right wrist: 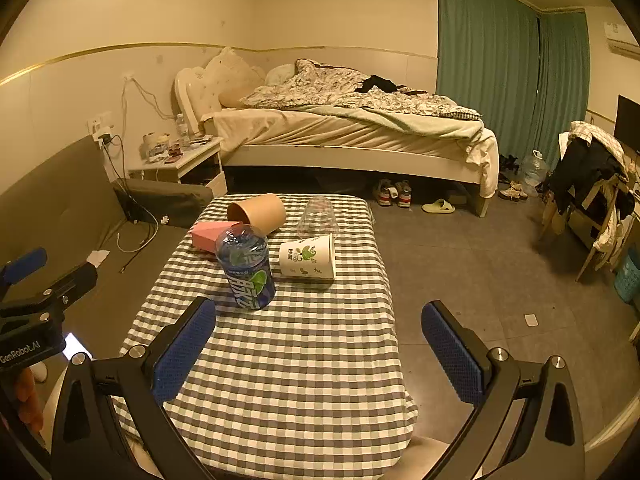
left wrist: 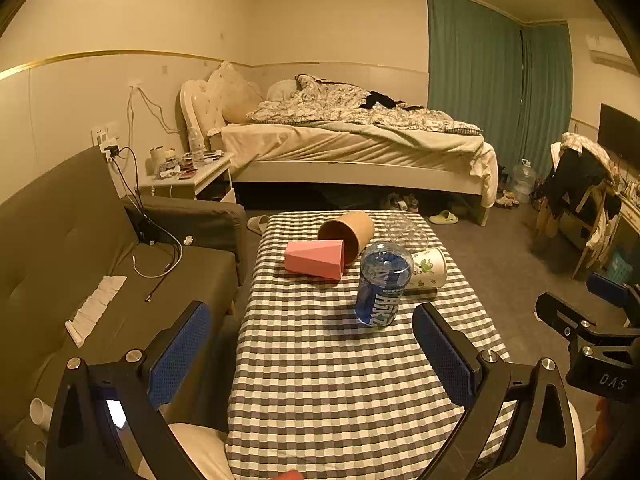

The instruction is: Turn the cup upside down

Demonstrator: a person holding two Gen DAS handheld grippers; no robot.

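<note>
Several cups sit on the checked tablecloth (left wrist: 320, 360) (right wrist: 300, 360). A blue printed plastic cup (left wrist: 383, 285) (right wrist: 246, 268) stands upside down nearest me. Behind it lie on their sides a pink cup (left wrist: 315, 258) (right wrist: 208, 235), a brown paper cup (left wrist: 348, 234) (right wrist: 258, 211), a white cup with green print (left wrist: 429, 268) (right wrist: 308, 258) and a clear plastic cup (left wrist: 406, 229) (right wrist: 318, 216). My left gripper (left wrist: 312, 352) is open over the near table, holding nothing. My right gripper (right wrist: 320, 348) is open too, over the table's right edge.
A grey sofa (left wrist: 80, 260) with cables and a folded paper runs along the left. A bed (left wrist: 352, 136), a cluttered nightstand (left wrist: 188, 176), green curtains and a chair hung with clothes (left wrist: 580, 192) stand beyond. Shoes and a slipper lie on the floor.
</note>
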